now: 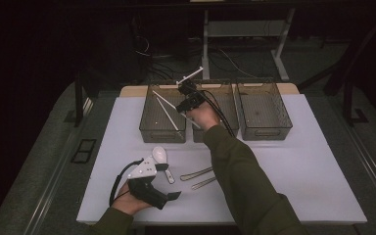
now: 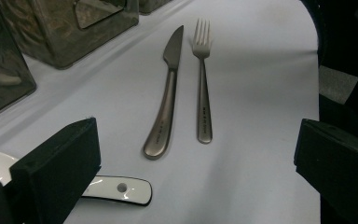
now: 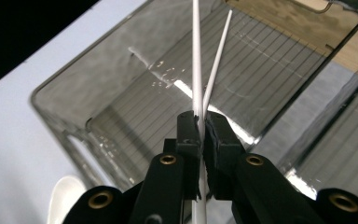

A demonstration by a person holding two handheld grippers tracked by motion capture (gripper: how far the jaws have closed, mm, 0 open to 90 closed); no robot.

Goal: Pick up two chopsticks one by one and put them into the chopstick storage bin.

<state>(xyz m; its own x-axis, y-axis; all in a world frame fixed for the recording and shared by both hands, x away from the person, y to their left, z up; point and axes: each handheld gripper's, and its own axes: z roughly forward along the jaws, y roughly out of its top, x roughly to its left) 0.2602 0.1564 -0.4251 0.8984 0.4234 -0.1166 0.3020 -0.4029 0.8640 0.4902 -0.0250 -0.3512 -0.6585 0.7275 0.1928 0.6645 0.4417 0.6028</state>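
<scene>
1. Dark floor and cables surrounded a white table (image 1: 293,161), which carried three clear bins in a row along its far edge.
2. Taking the left bin (image 1: 149,128) as the landmark, the right gripper (image 1: 185,102) hung over that bin's right rim, at the wall it shares with the middle bin (image 1: 225,95).
3. The right gripper's jaws were clamped together on a pair of white chopsticks (image 3: 198,70).
4. In the right gripper view the chopsticks ran straight out from between the pads, parted into a narrow V and pointed over the left bin's ribbed floor.
5. From the high view the sticks slanted from the gripper towards the bin's far left corner; whether their tips touched the bin could not be told.
6. A white stick-like piece (image 1: 191,76) stuck out above the right gripper, beyond the bin's far rim.
7. The left gripper (image 1: 169,188) sat well nearer the person than the left bin, low over the table, with its jaws wide apart and nothing between them.
8. A white spoon (image 1: 160,155) lay just in front of the left bin's near wall, its handle close to the left gripper's left jaw.
9. A metal knife (image 2: 165,100) and fork (image 2: 203,84) lay side by side on the table, to the right of the spoon, nearer the person than the bins.
</scene>
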